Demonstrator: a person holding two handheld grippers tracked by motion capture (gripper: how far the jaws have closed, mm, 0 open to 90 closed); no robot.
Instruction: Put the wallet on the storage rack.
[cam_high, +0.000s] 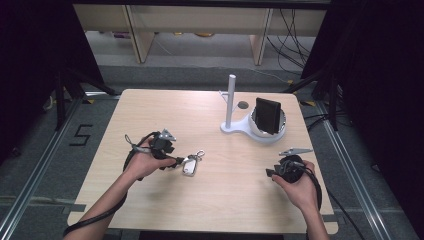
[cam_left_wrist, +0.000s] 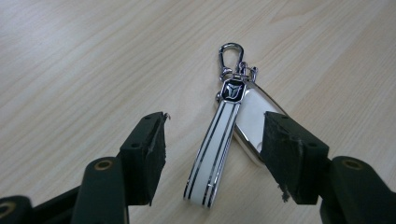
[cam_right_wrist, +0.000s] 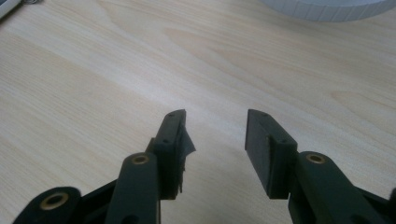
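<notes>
high view had the left gripper (cam_high: 176, 162) low over the wooden counter (cam_high: 165, 107), left of centre, with a white key fob (cam_high: 190, 167) lying flat on the counter right at its tips, a silver clasp (cam_high: 199, 154) at the fob's far end. left gripper view looked down along the two black fingers (cam_left_wrist: 149, 149), which stood spread, one on each side of the fob's white strap (cam_left_wrist: 212, 149); the strap had dark stripes and a small black emblem near the clasp (cam_left_wrist: 232, 51). the left finger stood clear of the strap, with bare wood between them. the right finger (cam_left_wrist: 287, 149) overlapped the glossy white fob body (cam_left_wrist: 254, 112) that lay under the strap; i could not tell whether it touched it. the right gripper (cam_high: 272, 172) was held near the counter's right front, well apart from the fob. right gripper view showed its fingers (cam_right_wrist: 173, 140) spread, with bare wood between them. a white stand (cam_high: 260, 131) with an upright post (cam_high: 231, 100) sat toward the far right of the counter, with a black wallet (cam_high: 267, 115) upright in its base.
</notes>
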